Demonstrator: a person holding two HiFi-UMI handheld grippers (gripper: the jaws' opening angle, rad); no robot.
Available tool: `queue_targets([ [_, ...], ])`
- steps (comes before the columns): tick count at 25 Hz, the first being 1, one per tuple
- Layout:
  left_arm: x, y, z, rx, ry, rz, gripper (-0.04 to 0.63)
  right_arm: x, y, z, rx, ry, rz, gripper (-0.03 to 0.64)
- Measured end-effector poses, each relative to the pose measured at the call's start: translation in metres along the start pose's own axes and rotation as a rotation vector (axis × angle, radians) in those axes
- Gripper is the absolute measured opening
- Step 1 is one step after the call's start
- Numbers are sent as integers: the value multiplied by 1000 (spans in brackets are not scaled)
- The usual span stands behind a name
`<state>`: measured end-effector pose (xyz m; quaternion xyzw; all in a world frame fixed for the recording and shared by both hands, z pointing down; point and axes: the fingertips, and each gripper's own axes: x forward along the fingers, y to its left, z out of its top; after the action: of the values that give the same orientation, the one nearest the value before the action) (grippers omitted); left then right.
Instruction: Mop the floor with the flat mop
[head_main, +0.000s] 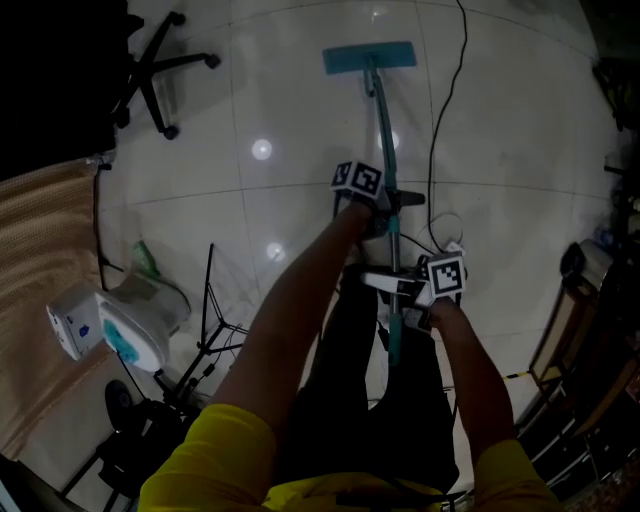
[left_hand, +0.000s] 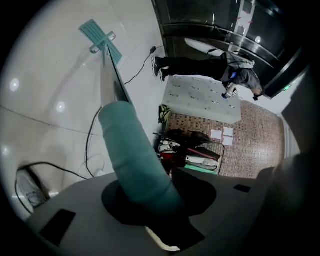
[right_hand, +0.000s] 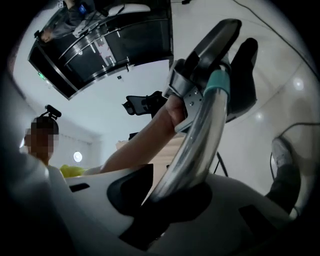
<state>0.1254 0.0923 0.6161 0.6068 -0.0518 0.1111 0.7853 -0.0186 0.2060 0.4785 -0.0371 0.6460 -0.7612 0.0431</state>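
Both grippers clamped on the mop handle, pad flat on the tile out front.

Teal flat mop (head_main: 383, 130) leans away from the person, its rectangular teal pad (head_main: 369, 58) down on the glossy white tile floor (head_main: 280, 100). Left gripper (left_hand: 150, 195) has its jaws closed round the teal foam sleeve (left_hand: 131, 150), further down the handle. Right gripper (right_hand: 170, 195) is closed on the chrome shaft (right_hand: 200, 135) nearer the top end. A split grip like this probably means the lower one steers and the upper one pushes. There is bare tile ahead and left of the pad. A thin black cable (head_main: 440, 120) runs close on its right and looks like a snag risk. The black star-shaped chair base (head_main: 160, 70) is well off to the left. The white and teal toilet-shaped unit (head_main: 140, 310) and black folding stand (head_main: 210, 330) crowd the near left, and dark shelving (head_main: 590, 300) closes off the right edge.
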Motion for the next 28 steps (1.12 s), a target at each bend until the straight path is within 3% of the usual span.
queue_targets([
  [3, -7, 4, 46, 54, 22, 92, 163, 11, 0, 43, 11, -33, 41, 97],
  [6, -7, 4, 40, 84, 34, 129, 158, 13, 10, 35, 41, -49, 67, 98],
  [9, -1, 2, -20, 66, 70, 122, 158, 11, 22, -20, 92, -47, 58, 91],
  [15, 10, -10, -209, -56, 110, 97, 158, -9, 63, -189, 257, 0, -19, 80],
  [18, 11, -19, -265, -120, 93, 75, 156, -17, 82, -233, 279, 16, -24, 81],
  [22, 20, -12, -242, -102, 68, 32, 158, -23, 63, -212, 228, 23, -41, 80],
  [28, 46, 3, -109, 11, 28, 31, 160, -44, 4, -100, 81, 5, -62, 78],
])
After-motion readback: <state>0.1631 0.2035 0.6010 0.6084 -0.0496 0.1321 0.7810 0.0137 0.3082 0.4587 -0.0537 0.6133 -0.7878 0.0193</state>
